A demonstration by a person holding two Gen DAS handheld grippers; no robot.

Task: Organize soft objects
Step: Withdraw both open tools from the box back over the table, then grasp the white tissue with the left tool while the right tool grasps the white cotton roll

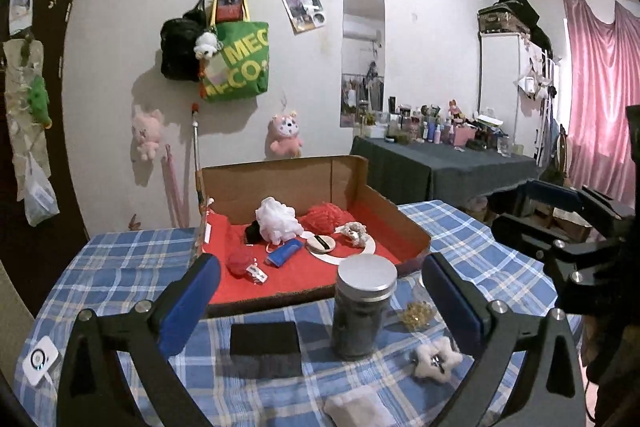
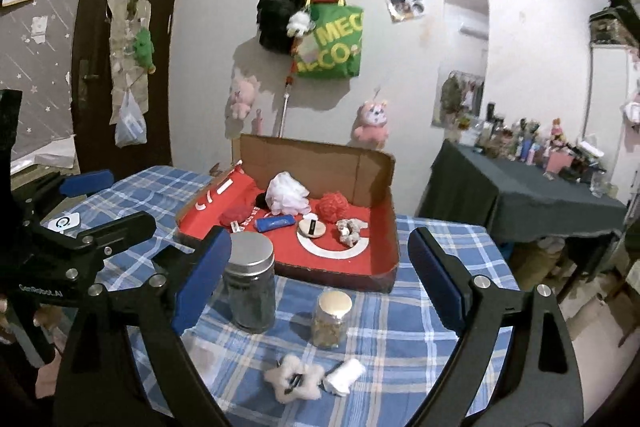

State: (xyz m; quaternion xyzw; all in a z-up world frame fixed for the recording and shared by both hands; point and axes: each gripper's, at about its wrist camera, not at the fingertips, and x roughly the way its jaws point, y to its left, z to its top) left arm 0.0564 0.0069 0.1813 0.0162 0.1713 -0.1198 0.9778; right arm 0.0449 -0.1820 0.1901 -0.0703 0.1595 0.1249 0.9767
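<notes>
A cardboard box with a red lining [image 1: 404, 223] [image 2: 384, 227] sits on the blue plaid table. In it lie a white mesh puff [image 1: 278, 219] [image 2: 287, 193], red puffs [image 1: 325, 217] [image 2: 334, 206], a red ball [image 1: 239, 262], a blue case [image 1: 285, 251], a round powder puff [image 1: 321, 243] [image 2: 311, 227] and a beige scrunchie [image 1: 355, 233] [image 2: 349, 229]. On the table in front lie a white fluffy star clip [image 1: 437, 359] [image 2: 294, 377], a white soft roll [image 2: 344, 375] [image 1: 352, 409] and a black pad [image 1: 265, 339]. My left gripper [image 1: 320, 301] and right gripper [image 2: 318, 267] are open and empty above the table.
A tall jar with a silver lid [image 1: 362, 307] [image 2: 250, 281] and a small jar of yellow bits [image 2: 331, 319] stand before the box. A white device [image 1: 40, 359] lies at the table's left. A cluttered dark dresser [image 1: 440, 163] stands at the right.
</notes>
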